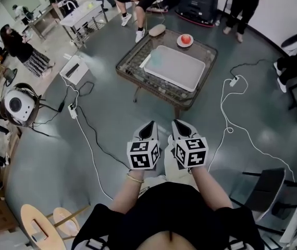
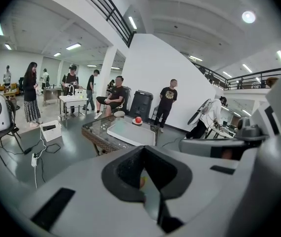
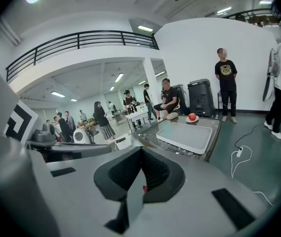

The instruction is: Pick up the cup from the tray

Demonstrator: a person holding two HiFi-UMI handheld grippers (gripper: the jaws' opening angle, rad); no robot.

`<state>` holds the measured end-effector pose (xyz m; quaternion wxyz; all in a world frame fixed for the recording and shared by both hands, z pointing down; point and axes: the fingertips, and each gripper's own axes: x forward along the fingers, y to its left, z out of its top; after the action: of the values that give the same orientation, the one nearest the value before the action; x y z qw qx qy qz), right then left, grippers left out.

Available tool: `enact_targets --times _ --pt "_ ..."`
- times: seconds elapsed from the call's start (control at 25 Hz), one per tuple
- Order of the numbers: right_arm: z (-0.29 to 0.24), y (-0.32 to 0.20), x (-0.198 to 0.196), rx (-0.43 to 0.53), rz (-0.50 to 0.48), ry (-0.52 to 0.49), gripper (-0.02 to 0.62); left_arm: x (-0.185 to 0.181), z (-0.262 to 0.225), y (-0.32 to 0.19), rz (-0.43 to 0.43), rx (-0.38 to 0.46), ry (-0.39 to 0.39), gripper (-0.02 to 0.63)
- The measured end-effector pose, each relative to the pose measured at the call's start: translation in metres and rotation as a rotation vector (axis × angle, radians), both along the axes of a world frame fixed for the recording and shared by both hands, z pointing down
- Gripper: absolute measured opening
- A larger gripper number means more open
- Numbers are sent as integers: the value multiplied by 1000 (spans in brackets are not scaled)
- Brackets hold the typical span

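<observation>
Left hand-held gripper (image 1: 148,126) and right hand-held gripper (image 1: 178,125) pressed together, empty; unopened, they'd shove cup off tray (image 1: 177,66).

text: none readable | labels, brands, numbers: none legible — signs: none in any view

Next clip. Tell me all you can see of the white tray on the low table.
The tray is a white rectangle with rounded corners and a low rim, plastic by its look. It lies flat on the glass-topped table. A faint greenish patch at its left end may be a clear cup; too unclear to say. A plate with a red thing stands beyond it, apart.
</observation>
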<state>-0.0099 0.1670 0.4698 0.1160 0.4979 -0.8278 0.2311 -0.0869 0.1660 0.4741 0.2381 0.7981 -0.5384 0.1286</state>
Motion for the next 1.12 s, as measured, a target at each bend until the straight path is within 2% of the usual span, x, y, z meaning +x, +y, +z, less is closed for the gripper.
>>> enact_targets --times 0.44,1.12 --pt "0 -107 0 -6 -45 4 9 1 3 -96 -38 -13 -2 8" --pt "-1 -287 34 -6 -111 8 9 41 2 -271 -87 -13 -17 8"
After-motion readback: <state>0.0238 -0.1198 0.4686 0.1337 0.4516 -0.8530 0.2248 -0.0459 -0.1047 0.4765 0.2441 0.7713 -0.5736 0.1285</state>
